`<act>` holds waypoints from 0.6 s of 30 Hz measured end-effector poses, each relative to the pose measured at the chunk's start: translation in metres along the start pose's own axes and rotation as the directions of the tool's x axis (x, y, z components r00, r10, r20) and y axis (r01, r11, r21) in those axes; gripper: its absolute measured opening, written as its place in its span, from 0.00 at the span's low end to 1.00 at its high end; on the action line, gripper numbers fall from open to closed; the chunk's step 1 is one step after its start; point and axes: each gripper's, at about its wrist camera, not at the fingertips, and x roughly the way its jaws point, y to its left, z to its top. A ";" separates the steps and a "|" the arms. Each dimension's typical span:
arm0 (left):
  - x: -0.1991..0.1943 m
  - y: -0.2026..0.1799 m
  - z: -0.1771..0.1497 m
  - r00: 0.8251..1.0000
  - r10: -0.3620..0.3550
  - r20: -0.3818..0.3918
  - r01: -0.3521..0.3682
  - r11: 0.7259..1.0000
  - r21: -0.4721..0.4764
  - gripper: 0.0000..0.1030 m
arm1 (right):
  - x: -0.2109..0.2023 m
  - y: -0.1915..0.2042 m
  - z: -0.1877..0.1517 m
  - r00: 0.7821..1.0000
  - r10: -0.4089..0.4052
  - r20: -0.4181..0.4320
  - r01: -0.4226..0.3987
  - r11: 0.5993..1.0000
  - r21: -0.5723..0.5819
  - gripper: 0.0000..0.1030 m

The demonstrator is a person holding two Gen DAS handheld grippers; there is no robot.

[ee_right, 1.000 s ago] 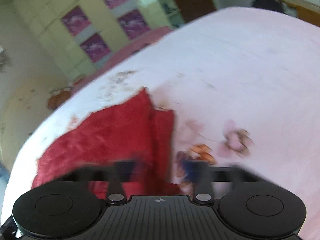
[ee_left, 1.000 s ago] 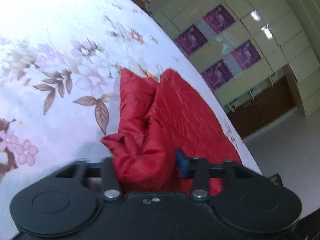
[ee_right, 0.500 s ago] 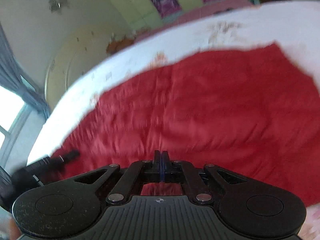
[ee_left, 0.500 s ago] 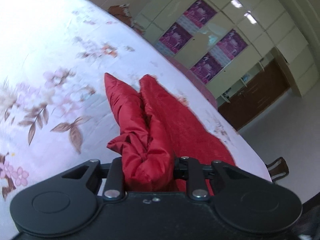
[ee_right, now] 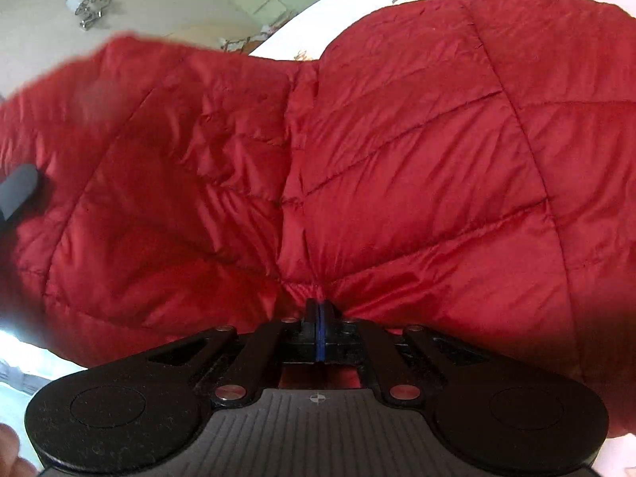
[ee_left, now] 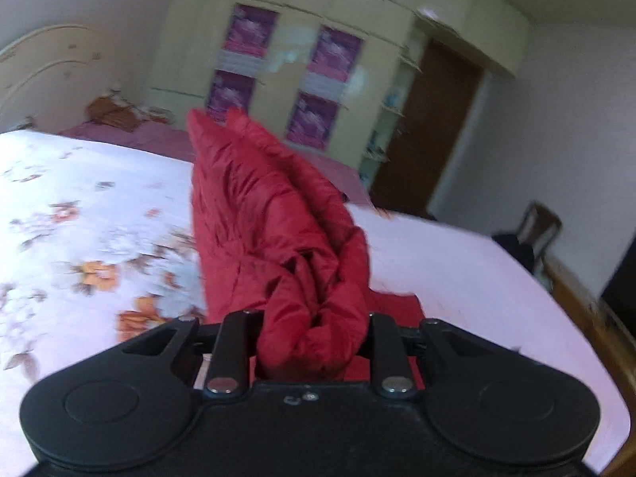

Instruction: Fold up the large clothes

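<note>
**Red quilted jacket gripped by both hand-held grippers over the bed**

The left hand-held gripper (ee_left: 314,330) pinches a thick bunched fold of the red quilted puffy jacket (ee_left: 274,230) between its black fingers; the jaws have closed further on that fold within the last second. From the fold the fabric rises as a ridge away from the camera, lifted above the white bed sheet with orange and pink flowers (ee_left: 91,238).

The right hand-held gripper (ee_right: 320,318) has its blue-edged pads pressed together, and the red fabric puckers right at their tip; whether a thin layer is caught cannot be told. The jacket (ee_right: 397,151) spreads wide beyond it, filling most of that view.

Behind the bed stand a pale green wardrobe with purple panels (ee_left: 278,59) and a brown door (ee_left: 425,131).
</note>
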 end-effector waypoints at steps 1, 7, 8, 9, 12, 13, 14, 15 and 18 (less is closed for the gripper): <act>0.008 -0.007 0.000 1.000 -0.002 -0.022 0.002 1.000 0.008 0.22 | -0.012 -0.005 0.002 0.999 0.016 0.030 -0.017 1.000 0.021 0.00; 0.047 -0.047 -0.016 0.992 -0.046 -0.119 0.052 0.997 0.049 0.21 | -0.094 -0.053 0.009 0.981 -0.038 0.191 0.017 0.994 0.112 0.00; 0.054 -0.053 -0.020 0.989 -0.053 -0.138 0.061 0.997 0.055 0.21 | -0.107 -0.062 0.010 0.975 -0.056 0.214 0.028 0.991 0.130 0.00; 0.063 -0.059 -0.025 0.985 -0.060 -0.160 0.070 0.996 0.059 0.21 | -0.118 -0.070 0.010 0.970 -0.072 0.232 0.039 0.989 0.144 0.00; 0.082 -0.069 -0.042 0.973 -0.080 -0.218 0.098 0.993 0.072 0.21 | -0.146 -0.092 0.007 0.954 -0.121 0.273 0.073 0.981 0.180 0.00; 0.088 -0.070 -0.046 0.967 -0.089 -0.240 0.110 0.991 0.075 0.22 | -0.147 -0.093 0.008 0.950 -0.138 0.281 0.085 0.978 0.191 0.00; 0.097 -0.072 -0.051 0.957 -0.098 -0.274 0.125 0.989 0.082 0.23 | -0.149 -0.094 0.010 0.946 -0.156 0.286 0.099 0.974 0.202 0.00; 0.106 -0.076 -0.056 0.943 -0.108 -0.314 0.143 0.986 0.088 0.25 | -0.154 -0.098 0.010 0.943 -0.166 0.290 0.106 0.971 0.212 0.00; 0.117 -0.085 -0.064 0.927 -0.147 -0.346 0.197 0.974 0.115 0.50 | -0.165 -0.105 0.010 0.935 -0.178 0.305 0.106 0.965 0.240 0.00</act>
